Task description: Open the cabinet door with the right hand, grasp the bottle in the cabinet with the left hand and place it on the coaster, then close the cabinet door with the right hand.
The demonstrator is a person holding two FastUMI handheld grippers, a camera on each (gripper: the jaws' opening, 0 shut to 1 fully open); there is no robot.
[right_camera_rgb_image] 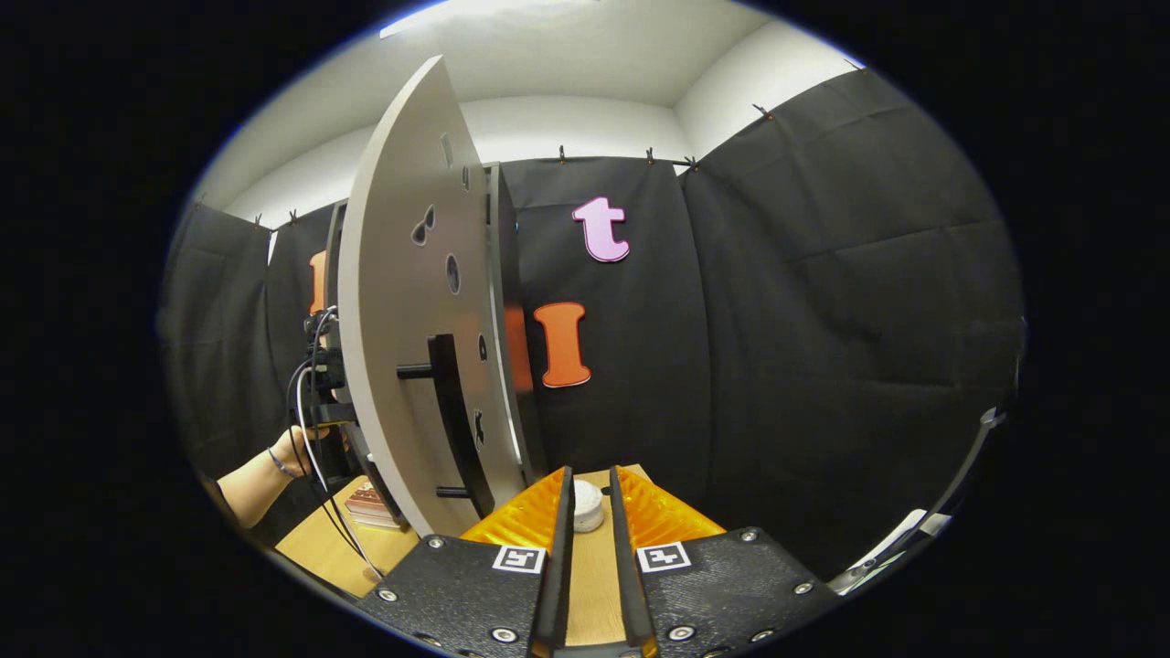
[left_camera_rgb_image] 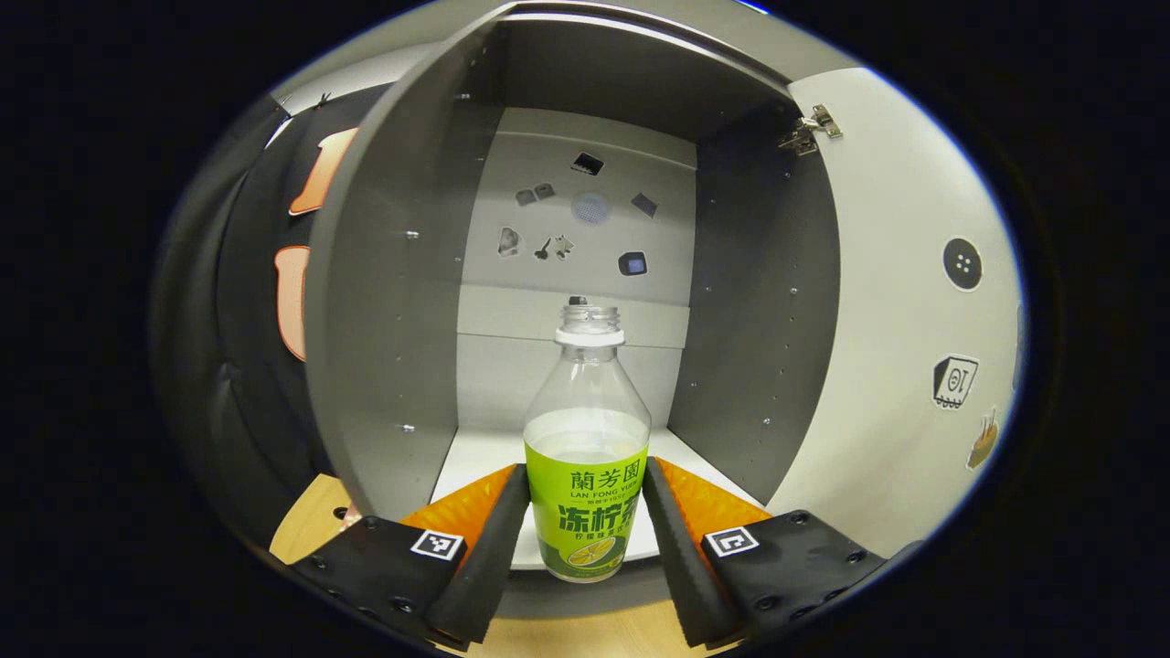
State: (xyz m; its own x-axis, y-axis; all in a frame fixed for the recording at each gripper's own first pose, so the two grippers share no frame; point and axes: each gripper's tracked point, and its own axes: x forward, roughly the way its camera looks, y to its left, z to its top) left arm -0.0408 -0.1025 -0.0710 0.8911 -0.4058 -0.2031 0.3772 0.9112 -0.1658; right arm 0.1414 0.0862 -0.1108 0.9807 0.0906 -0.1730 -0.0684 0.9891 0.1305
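In the left gripper view we see the cabinet (left_camera_rgb_image: 585, 228) standing open, its door (left_camera_rgb_image: 900, 302) swung out to the right of the opening, with stickers on the door's inner face and on the back panel. The bottle (left_camera_rgb_image: 587, 457) stands upright at the front edge of the cabinet's floor, uncapped, partly filled with a pale liquid and wrapped in a green label. The left claw (left_camera_rgb_image: 587, 512) is spread about as wide as the bottle, one finger on each side of the label. Both fingers sit right against the bottle's sides, but we cannot tell whether they press on it. Below the cabinet's front edge runs the wooden desk (left_camera_rgb_image: 306, 530).

In the right gripper view we see the cabinet door (right_camera_rgb_image: 402, 311) edge-on, left of the right claw (right_camera_rgb_image: 590, 512), with a dark bar handle (right_camera_rgb_image: 457, 420) on its outer face. The right claw is nearly closed, a narrow gap between its fingers, and it holds nothing. A small white round object (right_camera_rgb_image: 587, 507) lies on the desk just ahead of the claw's tips. Left of the door, a hand (right_camera_rgb_image: 297, 448) holds the other gripper among cables, and a small stack of flat items (right_camera_rgb_image: 370, 507) lies on the desk near the door's lower edge.
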